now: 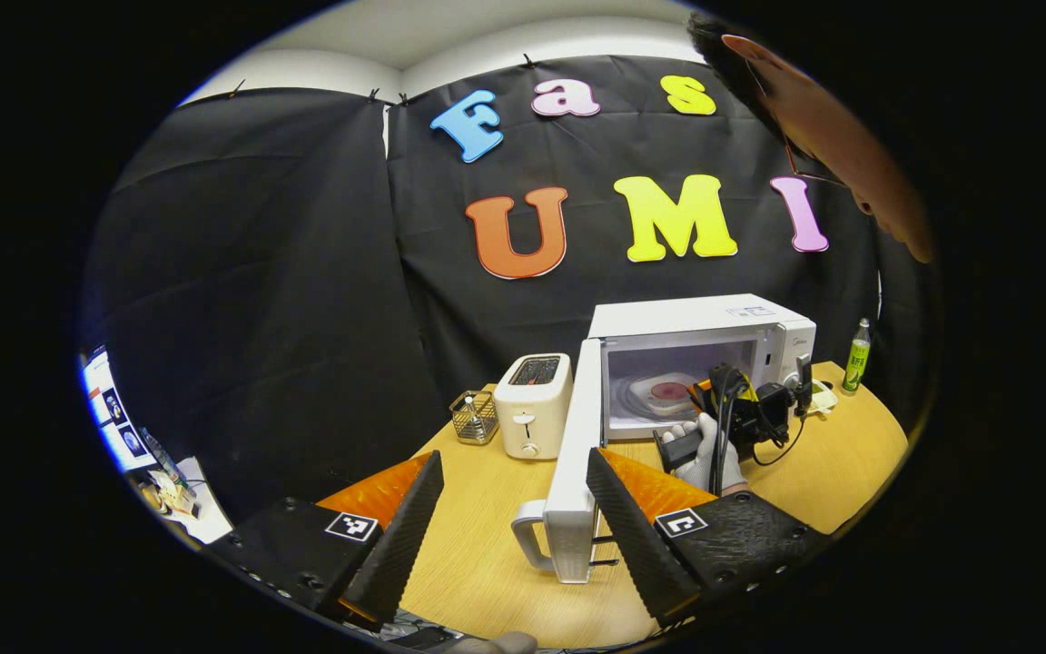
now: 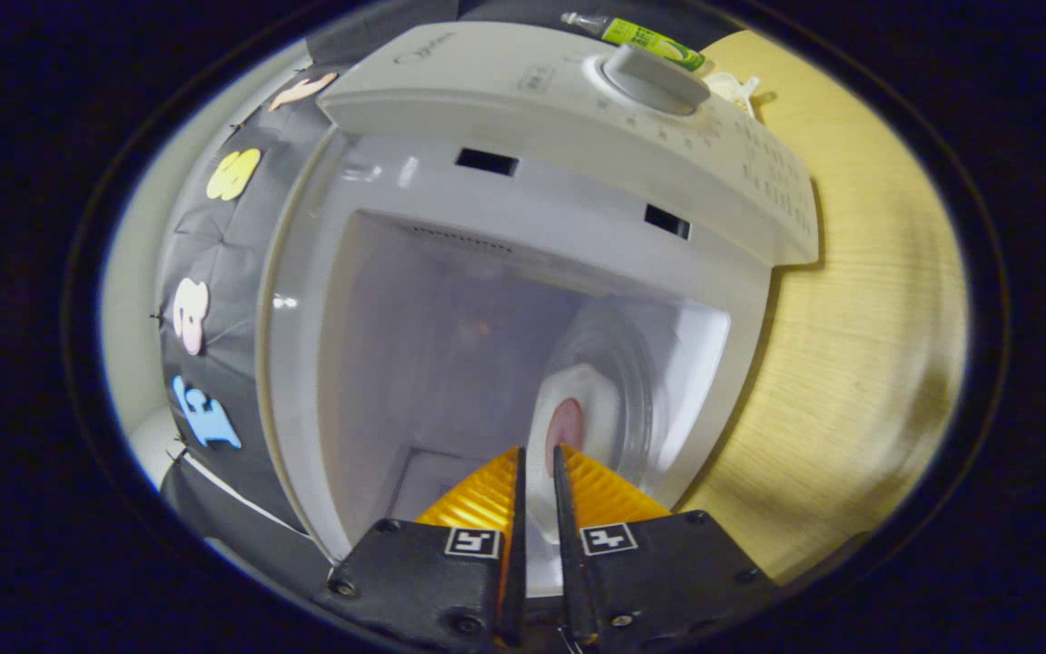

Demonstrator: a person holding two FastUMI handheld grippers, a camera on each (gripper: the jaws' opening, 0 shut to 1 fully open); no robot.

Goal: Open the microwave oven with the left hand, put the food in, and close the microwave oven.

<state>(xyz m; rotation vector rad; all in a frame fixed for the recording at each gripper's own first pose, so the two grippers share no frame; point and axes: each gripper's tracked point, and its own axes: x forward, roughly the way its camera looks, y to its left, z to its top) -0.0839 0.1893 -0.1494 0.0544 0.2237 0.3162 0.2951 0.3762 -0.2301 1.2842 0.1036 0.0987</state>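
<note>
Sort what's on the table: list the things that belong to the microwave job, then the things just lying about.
Belongs to the job:
microwave
its open door
plate of food inside, on the turntable
left gripper, open near the door
right gripper, closed around the plate's rim

Lying about:
toaster
wire basket
green bottle

The white microwave (image 1: 703, 320) stands on the worktop (image 1: 487, 554), door (image 1: 575, 472) swung wide open. A white plate of food (image 1: 668, 392) with a red centre lies on its glass turntable (image 2: 632, 381).
</note>
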